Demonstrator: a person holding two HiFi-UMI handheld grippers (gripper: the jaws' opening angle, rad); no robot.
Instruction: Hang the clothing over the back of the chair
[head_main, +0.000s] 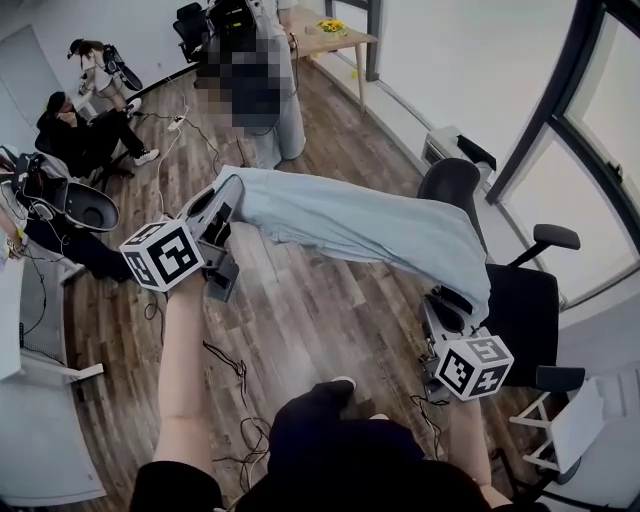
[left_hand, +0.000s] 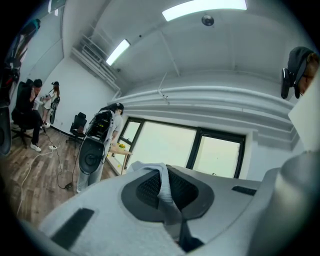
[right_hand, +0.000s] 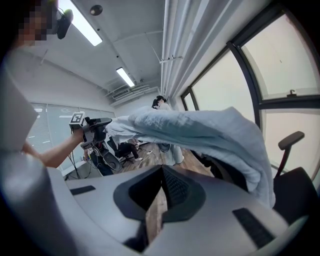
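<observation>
Left gripper (head_main: 230, 192) clamped on one end of the pale blue garment (head_main: 360, 225), whose other end drapes over the back of the black office chair (head_main: 452, 183); right gripper (head_main: 438, 302) jaws parted, empty.

Pale blue clothing (head_main: 360, 225) stretched from left tool (head_main: 230, 195) to chair back (head_main: 452, 185), right tool (head_main: 438, 312) just below

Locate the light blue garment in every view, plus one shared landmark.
Head view: garment stretched across the centre, towards the chair.
Left gripper view: garment pinched between the jaws, bottom centre.
Right gripper view: garment draped across the upper right.
Shared landmark: the window.
</observation>
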